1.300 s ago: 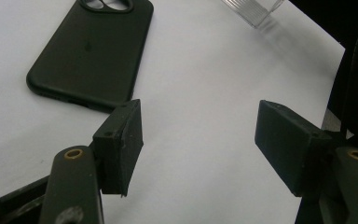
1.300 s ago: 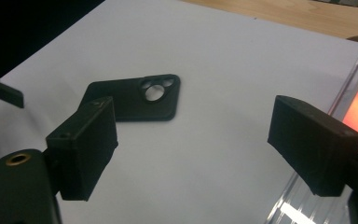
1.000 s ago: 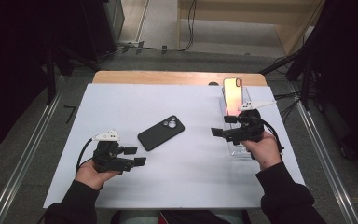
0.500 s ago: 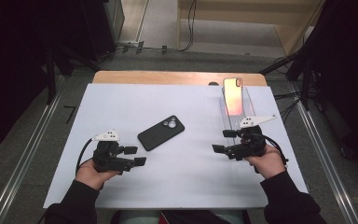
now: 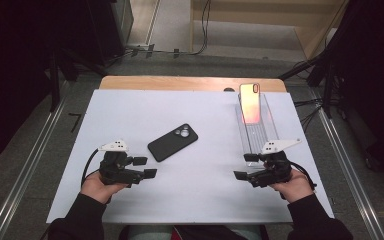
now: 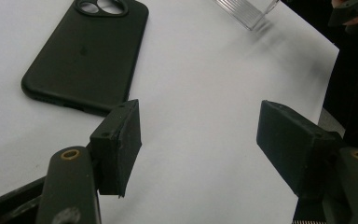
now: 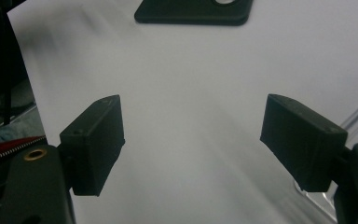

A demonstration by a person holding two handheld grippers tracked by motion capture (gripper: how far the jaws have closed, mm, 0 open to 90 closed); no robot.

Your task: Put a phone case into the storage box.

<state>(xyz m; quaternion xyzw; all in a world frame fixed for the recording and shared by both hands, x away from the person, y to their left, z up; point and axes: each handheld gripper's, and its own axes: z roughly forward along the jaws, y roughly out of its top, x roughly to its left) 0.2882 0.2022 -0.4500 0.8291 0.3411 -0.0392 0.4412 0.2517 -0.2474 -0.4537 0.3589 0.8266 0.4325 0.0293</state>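
Near the centre of the high view, a black phone [image 5: 173,142] lies flat and face down on the white table [image 5: 205,200], matte, with round camera lenses at 1 end. Its long axis runs diagonally, lens end toward the upper right. Lower left, the left gripper [image 5: 150,167] is open wide, holding nothing; lower right, the right gripper [image 5: 243,166] is likewise open and empty.
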